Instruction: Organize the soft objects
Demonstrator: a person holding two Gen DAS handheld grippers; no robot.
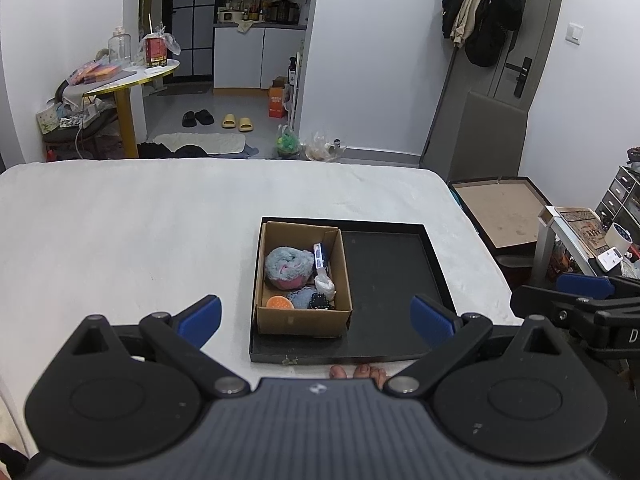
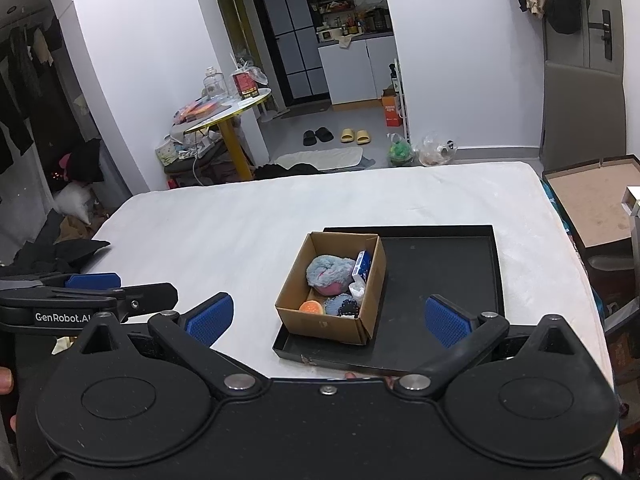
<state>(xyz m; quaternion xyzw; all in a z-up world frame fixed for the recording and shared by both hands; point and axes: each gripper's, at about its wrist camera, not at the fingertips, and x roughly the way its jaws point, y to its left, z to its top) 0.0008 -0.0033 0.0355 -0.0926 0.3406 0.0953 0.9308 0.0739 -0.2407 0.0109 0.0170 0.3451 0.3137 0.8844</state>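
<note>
A small cardboard box (image 1: 303, 322) (image 2: 320, 322) stands in the left part of a shallow black tray (image 1: 392, 280) (image 2: 440, 268) on a white bed. In the box lie a fluffy grey-pink roll (image 1: 289, 267) (image 2: 331, 274), an orange round piece (image 1: 279, 303) (image 2: 313, 307), a small grey-blue fuzzy piece (image 1: 303, 298) (image 2: 336, 304), a blue-white pack (image 1: 320, 258) (image 2: 363, 265) and a white bag (image 1: 325, 285). My left gripper (image 1: 318, 318) is open and empty, hovering before the box. My right gripper (image 2: 328, 318) is open and empty too, just short of the tray.
The white bed (image 1: 140, 232) (image 2: 240, 224) spreads left and beyond the tray. An open flat box (image 1: 504, 212) (image 2: 596, 204) lies off the bed's right side. A yellow-legged table (image 1: 124, 80) and slippers stand on the floor beyond.
</note>
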